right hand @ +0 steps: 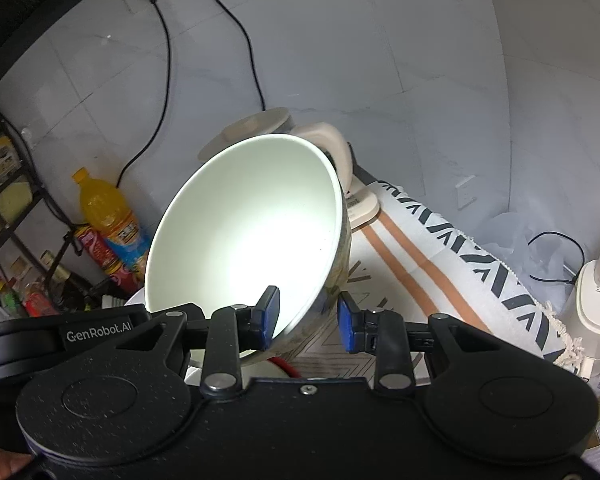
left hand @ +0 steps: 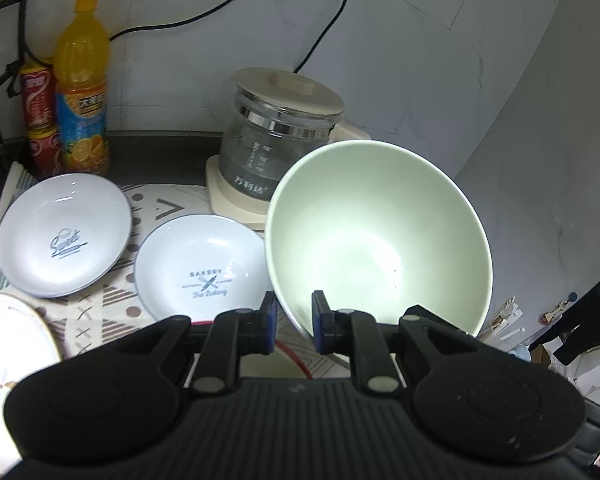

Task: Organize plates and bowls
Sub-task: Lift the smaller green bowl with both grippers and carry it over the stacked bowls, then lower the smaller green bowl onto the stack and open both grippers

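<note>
1. Left gripper [left hand: 294, 320] is nearly closed, its pads pinching the near rim of a pale green bowl [left hand: 380, 236], which tilts in the air with its mouth toward the camera.
2. Right gripper [right hand: 308, 318] clamps a bowl [right hand: 252, 236] the same way, one pad inside and one on the outer wall; whether this is the same bowl, I cannot tell.
3. Two white plates [left hand: 62, 236] [left hand: 204, 266] lie near each other on the patterned cloth [left hand: 100, 316] over the desk, with a kettle [left hand: 280, 136] behind them.
4. Likely step: carrying bowls to a stacking spot.
5. Next move calls for levelling the bowl, lowering it clear of the kettle and plates, then releasing.
</note>
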Motion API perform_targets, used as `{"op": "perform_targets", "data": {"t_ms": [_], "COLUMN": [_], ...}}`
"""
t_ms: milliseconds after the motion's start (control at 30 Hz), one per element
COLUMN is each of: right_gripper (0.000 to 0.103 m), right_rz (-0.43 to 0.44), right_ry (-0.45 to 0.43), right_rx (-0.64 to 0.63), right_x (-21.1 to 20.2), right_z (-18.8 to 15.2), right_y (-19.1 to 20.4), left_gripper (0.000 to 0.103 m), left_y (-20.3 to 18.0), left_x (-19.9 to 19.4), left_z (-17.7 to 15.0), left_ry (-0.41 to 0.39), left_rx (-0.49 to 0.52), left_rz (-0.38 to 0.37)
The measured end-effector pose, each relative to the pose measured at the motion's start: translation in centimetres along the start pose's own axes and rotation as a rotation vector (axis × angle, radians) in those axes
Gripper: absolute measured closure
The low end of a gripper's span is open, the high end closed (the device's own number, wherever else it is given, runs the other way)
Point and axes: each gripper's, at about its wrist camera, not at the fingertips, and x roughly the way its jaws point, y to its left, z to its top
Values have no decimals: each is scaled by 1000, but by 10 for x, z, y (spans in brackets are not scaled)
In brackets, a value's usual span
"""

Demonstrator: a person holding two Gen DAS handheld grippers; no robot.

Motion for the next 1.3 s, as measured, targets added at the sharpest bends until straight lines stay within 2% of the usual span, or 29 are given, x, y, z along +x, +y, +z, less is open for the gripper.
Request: {"op": "perform_targets", "data": {"t_ms": [333,667,1300], "right_gripper": [72,72,72], "right_rz": [58,107,102], "right_ry": [5,59,181], "right_rx": [-46,-77,-98], "right_x": [-13,-12,-1], "right_z": [-14,-35,-68], "right_y": [16,29,35], "left_gripper": [87,87,87], "left_y": [16,37,58], "left_x": [-24,-39,-37], "left_z": [-17,-35,-68], "left_ry": [-4,16,114], "left_rx": [-32,-69,-128], "left_rz": [47,102,157]}}
